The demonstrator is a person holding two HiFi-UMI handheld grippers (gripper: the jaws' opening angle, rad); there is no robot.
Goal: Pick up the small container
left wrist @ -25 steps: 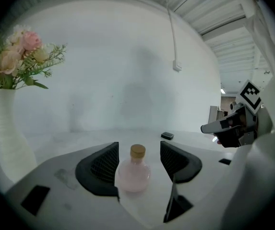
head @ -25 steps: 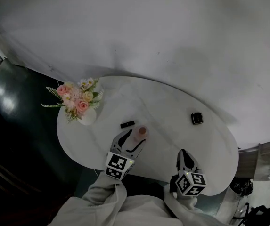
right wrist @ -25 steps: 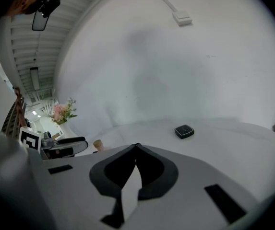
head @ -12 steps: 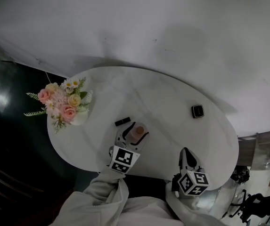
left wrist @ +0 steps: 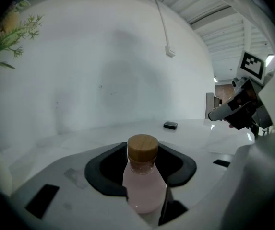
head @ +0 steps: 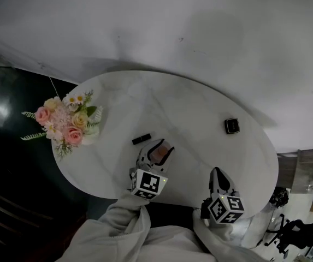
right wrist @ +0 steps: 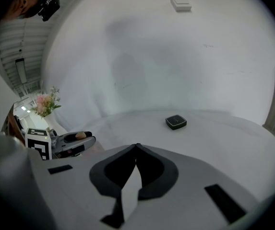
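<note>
Container: the small container (left wrist: 143, 176), a little pink bottle with a wooden cap, stood upright on the white table (head: 200, 100), near the front edge on the person's left side.
Left gripper: the left gripper (head: 159, 148) sat around it with a jaw on each side. The jaws had just been closing, and tbh the pads looked snug against the bottle's body.
Right gripper: the right gripper (right wrist: 136, 148) was pinched closed on nothing and parked over the table's near edge, well apart from the bottle.
Done: reach and line-up, and pretty much the squeeze too.
Left to do: the actual lift. As far as I could tell, the bottle hadn't left the tabletop.
Other stuff: the flowers (head: 63, 125) and the black puck (head: 231, 125) weren't in the way.
</note>
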